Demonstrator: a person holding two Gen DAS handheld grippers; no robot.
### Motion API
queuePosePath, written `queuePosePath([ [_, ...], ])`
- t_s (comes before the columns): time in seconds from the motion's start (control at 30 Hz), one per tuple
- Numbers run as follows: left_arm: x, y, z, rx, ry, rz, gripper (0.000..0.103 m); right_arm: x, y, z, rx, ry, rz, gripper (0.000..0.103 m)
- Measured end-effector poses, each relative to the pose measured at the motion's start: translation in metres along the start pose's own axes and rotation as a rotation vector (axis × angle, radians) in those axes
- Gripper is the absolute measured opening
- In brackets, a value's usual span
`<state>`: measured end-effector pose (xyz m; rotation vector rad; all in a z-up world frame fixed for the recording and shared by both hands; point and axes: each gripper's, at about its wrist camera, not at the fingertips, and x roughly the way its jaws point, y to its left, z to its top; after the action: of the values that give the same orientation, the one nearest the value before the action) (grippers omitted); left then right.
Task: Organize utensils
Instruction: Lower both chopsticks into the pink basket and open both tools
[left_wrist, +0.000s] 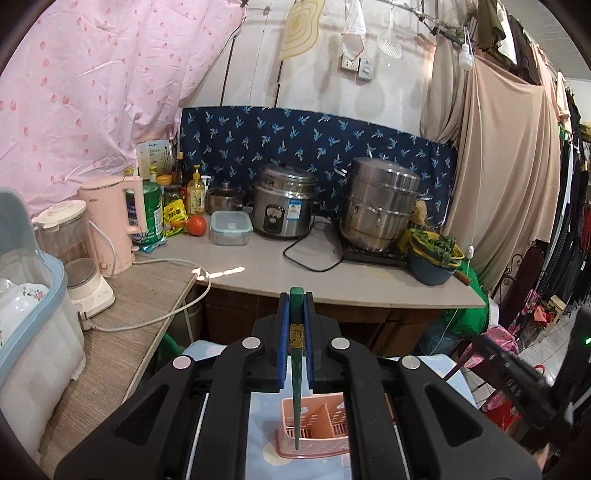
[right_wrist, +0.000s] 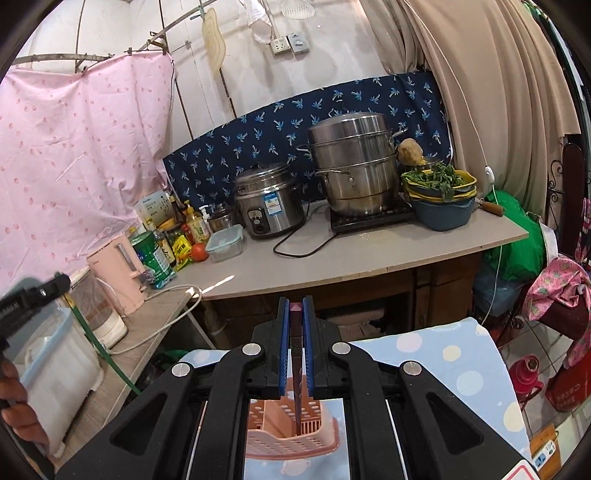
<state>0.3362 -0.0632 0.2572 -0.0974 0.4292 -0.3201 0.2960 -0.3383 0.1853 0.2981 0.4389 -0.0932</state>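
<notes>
My left gripper (left_wrist: 296, 300) is shut on a green chopstick (left_wrist: 296, 387) that hangs tip-down over the left front of a pink slotted utensil holder (left_wrist: 321, 432). My right gripper (right_wrist: 295, 304) is shut on a dark maroon chopstick (right_wrist: 296, 391) whose tip points down into the same pink holder (right_wrist: 291, 439). The holder stands on a light blue dotted cloth (right_wrist: 454, 365). The left gripper (right_wrist: 33, 295) and the green chopstick (right_wrist: 103, 350) also show at the left edge of the right wrist view.
A grey counter (left_wrist: 295, 269) ahead carries a rice cooker (left_wrist: 284, 206), a steel steamer pot (left_wrist: 380, 203), a basin of greens (left_wrist: 436, 254), a lidded box (left_wrist: 231, 227), a tomato and bottles. A pink kettle (left_wrist: 114, 221), a blender and a dish bin (left_wrist: 33, 314) stand left.
</notes>
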Motion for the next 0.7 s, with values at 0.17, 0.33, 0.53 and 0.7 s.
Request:
queuePosePath([
  [0.17, -0.012, -0.008, 0.018, 0.017, -0.066, -0.011, 0.007, 0.003, 0.0, -0.001, -0.002, -0.01, 0.007, 0.007],
  [0.33, 0.006, -0.011, 0.013, 0.017, -0.066, 0.0, 0.007, 0.014, -0.002, -0.009, -0.001, 0.016, 0.006, 0.007],
  [0.53, 0.039, -0.003, -0.015, 0.013, 0.035, 0.045, 0.007, 0.02, -0.006, -0.018, -0.014, 0.053, -0.009, 0.008],
  [0.7, 0.034, 0.009, -0.026, -0.023, 0.045, 0.08, 0.046, 0.005, -0.007, -0.017, -0.014, 0.014, -0.026, 0.042],
])
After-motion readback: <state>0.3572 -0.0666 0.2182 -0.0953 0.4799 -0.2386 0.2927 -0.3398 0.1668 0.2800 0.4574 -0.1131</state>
